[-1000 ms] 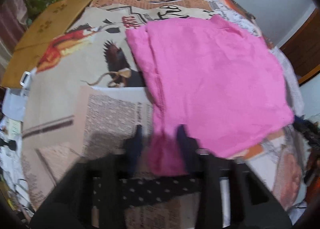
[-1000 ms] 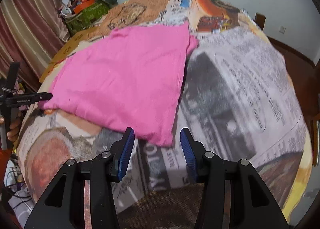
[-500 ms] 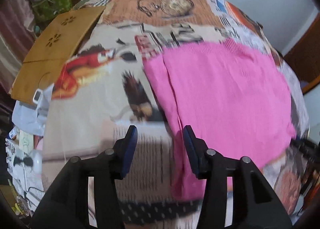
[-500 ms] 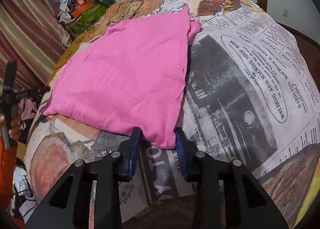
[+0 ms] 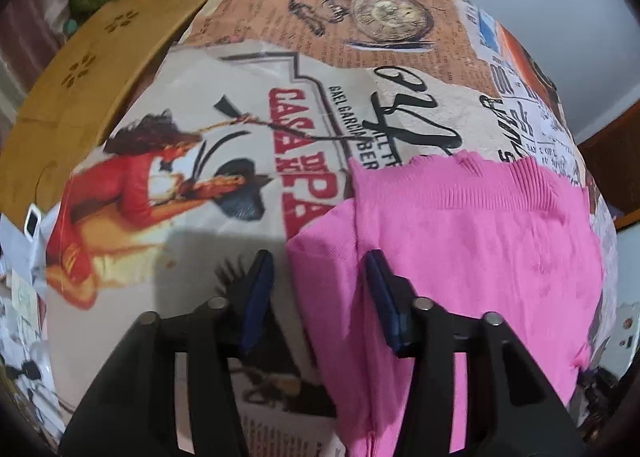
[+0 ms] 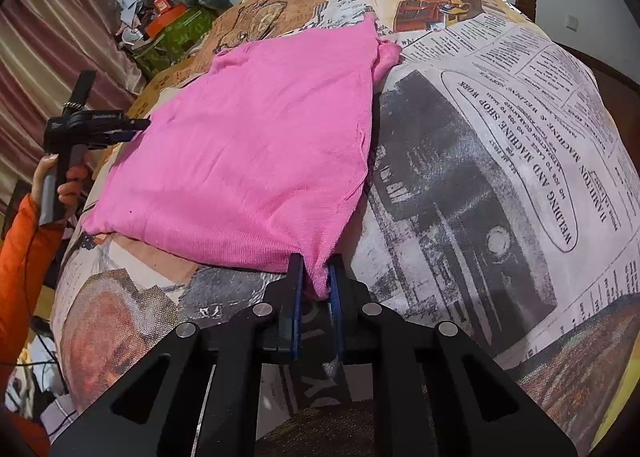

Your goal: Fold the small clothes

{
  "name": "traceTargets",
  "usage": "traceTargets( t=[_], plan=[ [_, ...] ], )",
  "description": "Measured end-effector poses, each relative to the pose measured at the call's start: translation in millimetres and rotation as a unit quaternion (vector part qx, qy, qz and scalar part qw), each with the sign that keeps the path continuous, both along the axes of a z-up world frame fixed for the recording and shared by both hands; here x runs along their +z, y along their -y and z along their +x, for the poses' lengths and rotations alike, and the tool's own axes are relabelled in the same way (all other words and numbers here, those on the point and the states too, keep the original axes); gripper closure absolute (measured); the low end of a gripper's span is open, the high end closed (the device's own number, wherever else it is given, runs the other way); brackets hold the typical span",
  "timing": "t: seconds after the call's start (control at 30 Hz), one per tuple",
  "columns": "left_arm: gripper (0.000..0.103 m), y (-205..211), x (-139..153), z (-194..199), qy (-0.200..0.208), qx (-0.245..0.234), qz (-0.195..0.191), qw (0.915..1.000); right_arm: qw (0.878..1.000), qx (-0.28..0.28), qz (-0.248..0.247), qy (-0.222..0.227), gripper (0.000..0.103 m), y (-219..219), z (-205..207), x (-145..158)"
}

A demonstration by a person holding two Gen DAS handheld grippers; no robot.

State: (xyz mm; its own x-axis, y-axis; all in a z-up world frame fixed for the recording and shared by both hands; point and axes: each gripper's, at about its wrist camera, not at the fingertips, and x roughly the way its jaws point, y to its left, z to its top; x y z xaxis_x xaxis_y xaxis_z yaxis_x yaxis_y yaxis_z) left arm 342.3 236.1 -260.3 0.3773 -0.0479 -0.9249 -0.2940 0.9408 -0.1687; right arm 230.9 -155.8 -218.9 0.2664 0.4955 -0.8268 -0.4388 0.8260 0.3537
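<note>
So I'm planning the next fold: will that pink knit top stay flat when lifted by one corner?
Probably not. The pink knit top already bunches where the right claw, whose jaws have just been closing, pinches its corner, so it looks floppy. It seems light, and likely to drag on the printed tablecloth.

Sweater (image 6: 256, 153) lies flat on the tablecloth (image 6: 500, 185). Right gripper (image 6: 316, 277) at the sweater's near corner (corner between its jaws); left gripper (image 5: 320, 281) at the sweater's left edge. Cardboard (image 5: 80, 89) left of the sweater.
</note>
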Motion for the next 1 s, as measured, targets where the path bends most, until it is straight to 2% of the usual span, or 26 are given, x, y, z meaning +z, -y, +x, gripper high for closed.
traceTargets(
  t=[0.07, 0.1, 0.23, 0.4, 0.5, 0.63, 0.77, 0.9, 1.0],
  plan=[
    [0.092, 4.7, 3.0, -0.7, 0.01, -0.007, 0.022, 0.9997, 1.0, 0.002, -0.003, 0.006, 0.094, 0.8, 1.3, 2.0],
    [0.097, 6.5, 3.6, -1.8, 0.01, -0.01, 0.031, 0.9994, 1.0, 0.003, -0.005, 0.009, 0.095, 0.9, 2.1, 3.1],
    [0.098, 4.6, 5.9, -11.2, 0.011, -0.002, 0.032, 0.9994, 1.0, 0.004, -0.014, 0.025, 0.096, 2.5, 7.9, 6.5],
    [0.098, 7.7, 7.6, -39.3, 0.005, 0.0, 0.039, 0.9992, 0.999, 0.001, -0.024, 0.039, 0.096, 6.2, 18.9, 10.0],
    [0.098, 13.0, 6.8, -60.0, -0.005, -0.001, 0.031, 0.9995, 0.998, 0.002, -0.033, 0.055, 0.096, 7.6, 19.1, 15.2],
    [0.099, 30.6, 5.6, -92.6, -0.017, -0.018, 0.026, 0.9994, 0.996, -0.003, -0.049, 0.07, 0.096, 11.7, 27.1, 19.7],
    [0.099, 49.6, 10.4, -121.4, -0.011, -0.032, 0.019, 0.9992, 0.994, -0.009, -0.073, 0.083, 0.096, 12.1, 44.5, 21.8],
    [0.099, 67.2, 17.1, -146.1, -0.005, -0.038, 0.002, 0.9993, 0.994, -0.024, -0.072, 0.083, 0.096, 15.4, 56.0, 30.7],
    [0.099, 79.5, 21.5, -159.0, -0.001, -0.045, -0.005, 0.999, 0.992, -0.023, -0.078, 0.1, 0.09, 13.8, 45.8, 43.9]
  ],
)
